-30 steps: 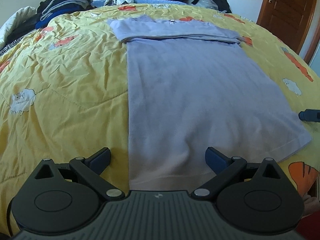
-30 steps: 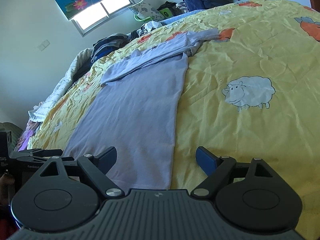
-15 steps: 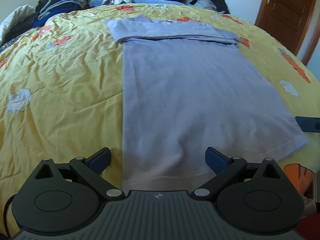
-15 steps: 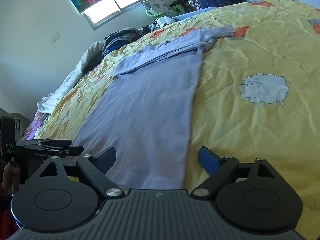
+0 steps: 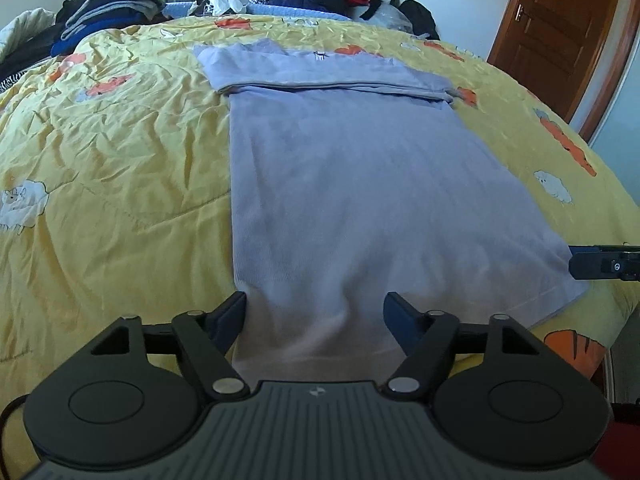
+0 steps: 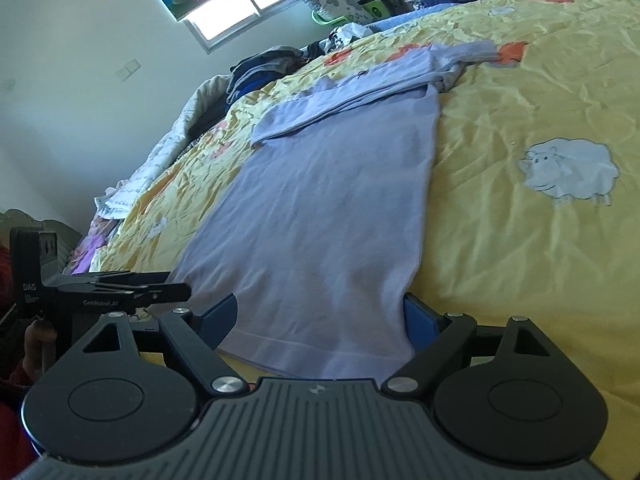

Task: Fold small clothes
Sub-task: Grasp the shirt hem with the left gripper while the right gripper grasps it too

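- A lavender long-sleeved top (image 5: 352,184) lies flat on a yellow bed quilt (image 5: 112,168), its long axis running from the near hem away to the far end, where the sleeves are folded across it
- The left gripper (image 5: 314,312) sits at the near left corner of the hem; its fingers (image 5: 232,316) are closing, the left one just off the garment's left edge and the right one over the cloth, with the hem corner between them but not yet pinched
- The right gripper (image 6: 320,316) sits at the near right corner of the same hem; its fingers (image 6: 420,320) are spread and narrowing slightly, straddling the cloth's right edge, with no pinch visible
- Each gripper is nearest its own corner, and both point along the garment toward the far folded sleeves
- Likely next: grip both hem corners and carry the near end toward the far end, halving the garment across its length
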Action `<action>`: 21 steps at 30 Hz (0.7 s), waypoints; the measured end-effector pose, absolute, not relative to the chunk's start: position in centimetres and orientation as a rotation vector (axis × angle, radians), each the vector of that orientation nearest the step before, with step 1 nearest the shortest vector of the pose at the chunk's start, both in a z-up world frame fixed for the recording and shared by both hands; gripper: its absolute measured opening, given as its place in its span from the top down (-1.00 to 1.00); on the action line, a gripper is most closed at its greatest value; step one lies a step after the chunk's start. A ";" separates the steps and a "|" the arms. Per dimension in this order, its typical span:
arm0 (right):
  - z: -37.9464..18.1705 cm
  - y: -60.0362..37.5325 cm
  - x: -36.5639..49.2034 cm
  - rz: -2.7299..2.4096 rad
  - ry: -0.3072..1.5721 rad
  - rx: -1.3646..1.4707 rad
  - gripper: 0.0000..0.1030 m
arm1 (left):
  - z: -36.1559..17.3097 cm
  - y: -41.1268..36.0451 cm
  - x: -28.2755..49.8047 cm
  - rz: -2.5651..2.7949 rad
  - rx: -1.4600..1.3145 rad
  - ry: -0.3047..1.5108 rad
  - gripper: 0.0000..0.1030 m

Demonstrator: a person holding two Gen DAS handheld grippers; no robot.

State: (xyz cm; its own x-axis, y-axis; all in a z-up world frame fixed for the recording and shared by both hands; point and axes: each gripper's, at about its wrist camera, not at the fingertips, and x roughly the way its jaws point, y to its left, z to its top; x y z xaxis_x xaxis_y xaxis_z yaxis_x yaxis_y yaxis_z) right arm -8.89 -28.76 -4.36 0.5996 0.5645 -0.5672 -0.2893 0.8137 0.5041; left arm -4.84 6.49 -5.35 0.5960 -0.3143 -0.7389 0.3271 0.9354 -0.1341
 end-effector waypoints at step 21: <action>-4.3 -25.6 -8.6 0.545 0.796 0.293 -0.18 | -5.2 5.0 -5.9 -0.367 0.136 0.845 0.52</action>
